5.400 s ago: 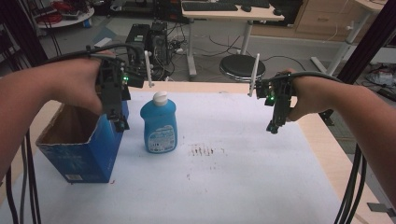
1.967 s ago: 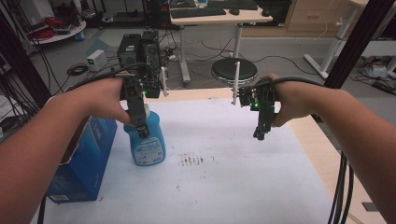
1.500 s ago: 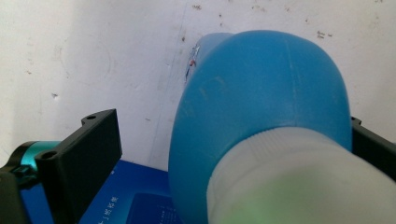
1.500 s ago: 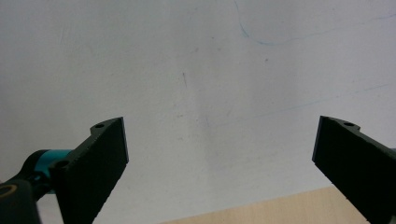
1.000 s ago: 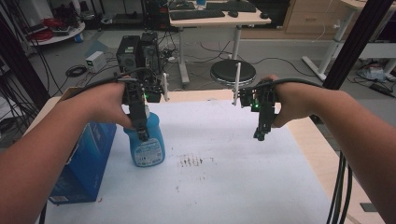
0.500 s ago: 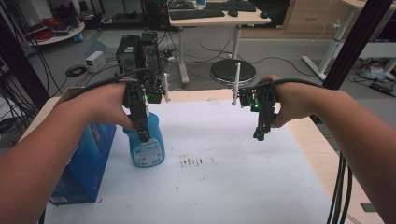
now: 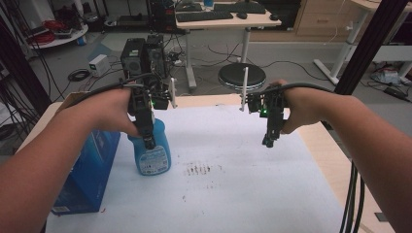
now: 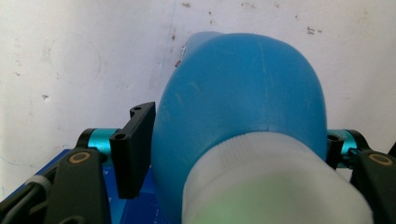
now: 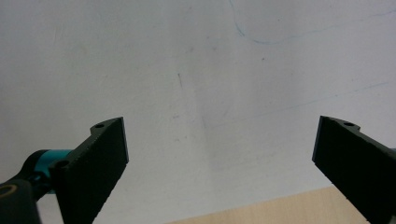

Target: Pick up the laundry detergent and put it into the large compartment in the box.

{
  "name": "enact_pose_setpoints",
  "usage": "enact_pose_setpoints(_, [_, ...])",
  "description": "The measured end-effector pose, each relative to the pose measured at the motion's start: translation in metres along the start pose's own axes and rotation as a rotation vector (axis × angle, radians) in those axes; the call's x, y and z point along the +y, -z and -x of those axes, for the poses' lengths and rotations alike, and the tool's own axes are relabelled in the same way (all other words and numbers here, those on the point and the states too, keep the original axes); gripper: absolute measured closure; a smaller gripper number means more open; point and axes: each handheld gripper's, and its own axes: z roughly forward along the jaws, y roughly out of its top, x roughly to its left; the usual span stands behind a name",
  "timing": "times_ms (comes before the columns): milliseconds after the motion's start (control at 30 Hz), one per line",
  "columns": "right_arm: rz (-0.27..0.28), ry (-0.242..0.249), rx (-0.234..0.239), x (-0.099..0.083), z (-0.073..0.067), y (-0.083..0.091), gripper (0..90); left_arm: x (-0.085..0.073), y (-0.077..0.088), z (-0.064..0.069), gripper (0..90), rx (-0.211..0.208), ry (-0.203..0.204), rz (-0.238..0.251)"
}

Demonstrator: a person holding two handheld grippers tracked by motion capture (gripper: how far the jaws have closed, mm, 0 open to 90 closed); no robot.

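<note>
The left gripper has its jaws down around the top of the blue bottle, one on either side of the white cap. In the left gripper view the near jaw stands just beside the bottle's shoulder; whether they actually pinch it I cannot tell. The bottle stands upright on the white sheet covering the table, just beside a blue carton at the left edge. Some dark smudges mark the sheet near the bottle. Off to the right, well apart, the right gripper hangs above the sheet, jaws spread wide with nothing between them.
</note>
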Motion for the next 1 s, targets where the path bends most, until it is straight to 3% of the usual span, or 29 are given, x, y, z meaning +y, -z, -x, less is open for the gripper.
enact_pose_setpoints(133, [-0.008,-0.003,-0.002,0.000,-0.001,0.000,2.5,0.001,-0.001,0.001,36.6,-0.010,-0.001,-0.011])
enact_pose_setpoints(433, [-0.010,-0.003,-0.003,0.000,-0.002,0.001,2.5,0.001,-0.001,0.003,37.4,0.005,-0.008,0.001])
enact_pose_setpoints(800, [-0.012,0.001,-0.004,0.001,-0.003,-0.001,2.5,-0.004,0.009,0.009,37.4,-0.038,0.057,0.032])
enact_pose_setpoints(1000, [-0.013,0.007,-0.009,0.004,-0.004,-0.001,2.5,-0.012,0.021,0.014,37.4,-0.031,0.073,0.030])
